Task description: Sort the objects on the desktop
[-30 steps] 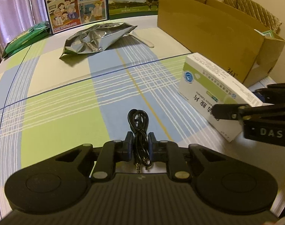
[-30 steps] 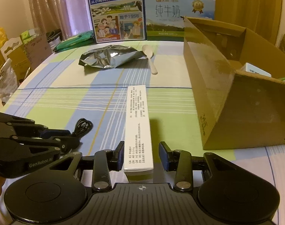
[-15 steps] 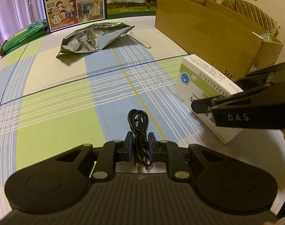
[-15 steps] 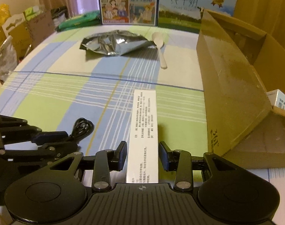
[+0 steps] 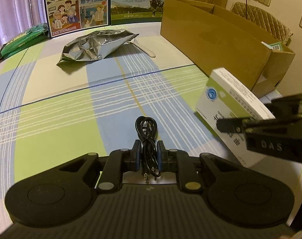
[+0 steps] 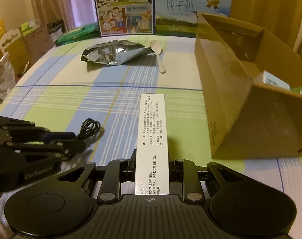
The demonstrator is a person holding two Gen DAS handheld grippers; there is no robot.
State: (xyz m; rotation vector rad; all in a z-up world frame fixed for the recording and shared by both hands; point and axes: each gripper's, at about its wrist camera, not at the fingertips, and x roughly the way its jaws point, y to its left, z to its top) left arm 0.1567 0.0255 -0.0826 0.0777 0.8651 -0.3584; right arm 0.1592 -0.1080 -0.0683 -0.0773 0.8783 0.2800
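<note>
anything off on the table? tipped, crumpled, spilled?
Two things. The brown cardboard box stands with its side wall slanted rather than square. The crumpled silver foil bag lies flat with a white plastic spoon at its edge. No spill visible. The coiled black audio cable and white medicine box are simply gripped.

crinkled shiny foil bag; matt brown cardboard box; woven plaid tablecloth.

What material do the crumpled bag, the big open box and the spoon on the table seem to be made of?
Bag: likely metallised foil, glossy, with sharp creases and bright glints.
Box: corrugated cardboard, matte brown, with folded flaps.
Spoon: probably plastic, smooth pale cream with no metallic shine; ceramic cannot be ruled out.
</note>
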